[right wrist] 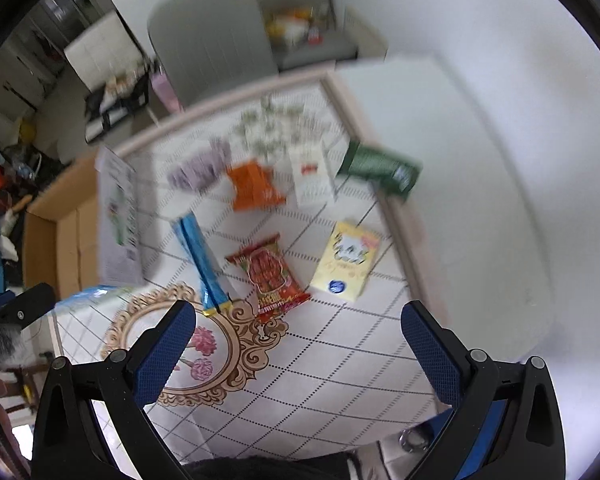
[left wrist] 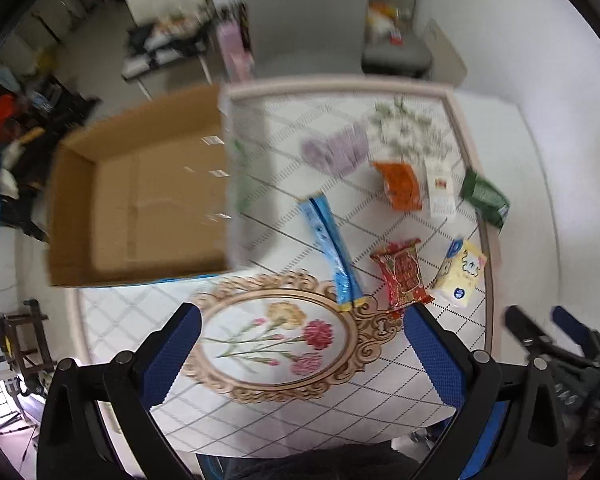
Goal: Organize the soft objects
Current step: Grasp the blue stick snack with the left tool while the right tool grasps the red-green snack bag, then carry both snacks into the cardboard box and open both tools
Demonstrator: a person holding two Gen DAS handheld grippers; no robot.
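Soft packets lie on the tiled tabletop [left wrist: 380,392]: a long blue packet [left wrist: 330,246] [right wrist: 200,260], a red snack bag [left wrist: 402,272] [right wrist: 272,276], a yellow tissue pack [left wrist: 462,272] [right wrist: 346,260], an orange bag [left wrist: 400,184] [right wrist: 252,184], a white pack [left wrist: 440,186] [right wrist: 310,178], a green bag [left wrist: 484,196] [right wrist: 380,168] and a purple pack [left wrist: 336,150] [right wrist: 198,168]. An open cardboard box [left wrist: 140,200] [right wrist: 60,228] stands at the left. My left gripper [left wrist: 302,320] is open and empty above the flower medallion. My right gripper [right wrist: 298,318] is open and empty just short of the red bag.
Grey chairs [left wrist: 304,16] [right wrist: 208,36] stand beyond the table's far edge. A white wall lies to the right. Clutter fills the floor at far left [left wrist: 4,152]. The right gripper also shows at the right edge of the left wrist view [left wrist: 548,332].
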